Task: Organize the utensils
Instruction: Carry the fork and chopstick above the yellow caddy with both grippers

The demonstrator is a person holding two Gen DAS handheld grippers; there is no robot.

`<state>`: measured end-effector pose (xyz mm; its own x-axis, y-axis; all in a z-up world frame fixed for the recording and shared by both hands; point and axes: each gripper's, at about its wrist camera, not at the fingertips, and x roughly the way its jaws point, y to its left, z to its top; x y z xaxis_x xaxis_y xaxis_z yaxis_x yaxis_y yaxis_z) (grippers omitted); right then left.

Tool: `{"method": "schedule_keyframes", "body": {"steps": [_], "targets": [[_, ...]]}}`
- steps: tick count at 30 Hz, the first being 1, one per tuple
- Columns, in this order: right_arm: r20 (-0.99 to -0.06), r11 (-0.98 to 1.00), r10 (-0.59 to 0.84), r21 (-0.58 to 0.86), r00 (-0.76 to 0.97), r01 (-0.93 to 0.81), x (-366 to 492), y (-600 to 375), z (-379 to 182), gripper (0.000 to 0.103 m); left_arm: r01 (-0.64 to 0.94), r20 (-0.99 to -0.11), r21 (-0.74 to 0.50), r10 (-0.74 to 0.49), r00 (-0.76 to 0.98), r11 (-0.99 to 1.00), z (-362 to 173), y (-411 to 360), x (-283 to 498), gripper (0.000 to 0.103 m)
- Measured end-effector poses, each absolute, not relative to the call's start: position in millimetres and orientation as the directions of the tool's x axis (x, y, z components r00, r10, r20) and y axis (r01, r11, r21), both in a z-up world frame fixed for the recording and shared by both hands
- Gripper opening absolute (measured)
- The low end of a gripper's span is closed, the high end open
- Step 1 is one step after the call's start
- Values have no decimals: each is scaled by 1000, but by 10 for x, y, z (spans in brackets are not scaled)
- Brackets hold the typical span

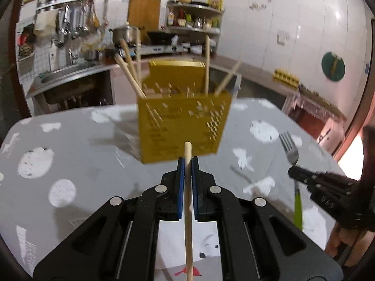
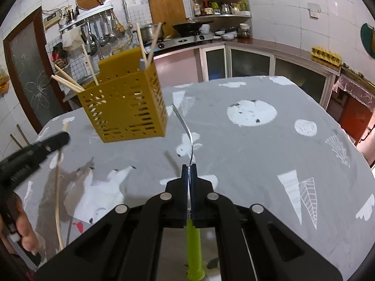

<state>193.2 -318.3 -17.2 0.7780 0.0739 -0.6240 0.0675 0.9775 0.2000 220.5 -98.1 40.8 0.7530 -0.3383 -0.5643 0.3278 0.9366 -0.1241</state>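
Observation:
A yellow perforated utensil holder [image 1: 182, 124] [image 2: 124, 107] stands on the grey patterned tablecloth [image 1: 82, 154] [image 2: 257, 154] with several wooden chopsticks [image 1: 131, 75] [image 2: 70, 82] leaning out of it. My left gripper [image 1: 188, 161] is shut on a single wooden chopstick [image 1: 188, 210], held above the cloth just in front of the holder; that chopstick [image 2: 57, 187] also shows at the left of the right wrist view. My right gripper [image 2: 189, 167] is shut on a fork with a green handle [image 2: 193, 253] [image 1: 297, 210], its tines [image 2: 180, 117] [image 1: 289, 147] pointing up beside the holder.
Behind the table runs a kitchen counter with a stove and pot [image 2: 150, 31], a corner shelf of jars [image 2: 220, 7], hanging ladles [image 2: 103, 30] and a sink [image 1: 68, 72]. An egg tray [image 2: 325, 56] lies on the right counter. A person's fingers [image 2: 25, 236] grip the left tool.

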Motion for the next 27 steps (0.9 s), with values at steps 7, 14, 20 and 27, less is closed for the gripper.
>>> {"method": "schedule_keyframes", "body": {"steps": [7,14,20,27], "targets": [[-546,964,124,265,829,30,1910,-3142,5,2,297,-491,-160,-337,804,941,705,-717,2181,5],[-450,966,123,259,885,-2,1846,-3062,289,2,297,-414,-170,-341,844,940,902,-651,2129,5],[-386,970,133,242,913,-39,1819,-2995,575,2,311,-357,-183,-358,863,932,1073,-642,2161,5],[-314,971,149,225,938,-79,1982,-2934,1007,2,330,-229,-186,-367,902,926,1595,-671,2320,5]]}}
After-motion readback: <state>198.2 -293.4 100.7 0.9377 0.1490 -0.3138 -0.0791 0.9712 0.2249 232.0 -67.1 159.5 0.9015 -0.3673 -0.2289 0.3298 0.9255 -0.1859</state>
